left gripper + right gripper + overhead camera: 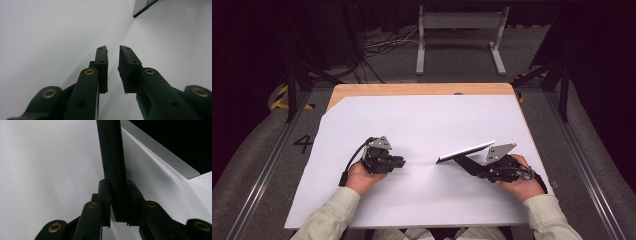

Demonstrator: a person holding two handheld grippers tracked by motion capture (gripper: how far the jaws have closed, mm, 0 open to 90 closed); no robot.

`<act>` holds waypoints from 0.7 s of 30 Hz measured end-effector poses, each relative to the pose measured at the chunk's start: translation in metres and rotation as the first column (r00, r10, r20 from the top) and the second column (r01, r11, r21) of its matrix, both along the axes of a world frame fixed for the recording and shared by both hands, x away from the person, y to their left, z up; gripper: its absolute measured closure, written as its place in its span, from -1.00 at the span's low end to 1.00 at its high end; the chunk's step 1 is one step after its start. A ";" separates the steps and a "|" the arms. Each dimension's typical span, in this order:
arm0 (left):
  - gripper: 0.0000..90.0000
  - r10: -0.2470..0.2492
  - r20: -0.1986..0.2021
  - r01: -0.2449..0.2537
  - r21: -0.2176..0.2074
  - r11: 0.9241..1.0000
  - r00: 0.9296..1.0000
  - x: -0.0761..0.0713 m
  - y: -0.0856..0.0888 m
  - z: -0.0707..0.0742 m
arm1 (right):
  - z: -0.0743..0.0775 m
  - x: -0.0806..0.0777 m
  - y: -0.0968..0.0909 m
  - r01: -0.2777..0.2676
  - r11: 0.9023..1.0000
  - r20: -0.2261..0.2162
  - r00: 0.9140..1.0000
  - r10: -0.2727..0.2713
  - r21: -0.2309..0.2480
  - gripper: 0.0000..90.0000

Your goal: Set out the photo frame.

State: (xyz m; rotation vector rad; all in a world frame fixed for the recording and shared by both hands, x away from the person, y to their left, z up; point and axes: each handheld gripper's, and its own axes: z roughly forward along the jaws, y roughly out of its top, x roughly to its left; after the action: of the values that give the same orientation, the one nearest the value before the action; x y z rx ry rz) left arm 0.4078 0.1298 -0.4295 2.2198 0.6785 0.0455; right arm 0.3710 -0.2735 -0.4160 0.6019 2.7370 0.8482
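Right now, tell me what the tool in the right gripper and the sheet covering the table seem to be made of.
Tool: the blade looks like smooth metal, judging by its pale, flat sheen; the handle between the right gripper fingers looks like matte black plastic or rubber.
Sheet: matte white, probably paper or thin board; a wooden table edge shows beyond it.

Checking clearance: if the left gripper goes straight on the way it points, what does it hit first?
Likely nothing soon: ahead of the left gripper lies bare white sheet. The flat tool in the right gripper sits farther along, slightly off line; depth is unclear.
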 end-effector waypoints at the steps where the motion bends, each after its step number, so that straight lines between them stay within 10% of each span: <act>1: 0.73 0.000 0.001 0.000 -0.001 1.000 1.000 0.000 0.000 0.000 | 0.000 0.000 0.000 0.002 1.000 0.003 1.000 -0.002 -0.002 0.69; 21: 0.73 -0.010 0.002 0.010 0.000 1.000 1.000 0.001 -0.003 -0.001 | 0.015 -0.005 -0.013 0.041 0.998 0.046 0.998 -0.043 0.049 0.66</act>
State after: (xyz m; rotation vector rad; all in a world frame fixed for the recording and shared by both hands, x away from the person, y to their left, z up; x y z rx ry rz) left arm 0.4090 0.1265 -0.4305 2.2224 0.6663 0.0432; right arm 0.3664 -0.2867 -0.4007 0.6379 2.6594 0.9092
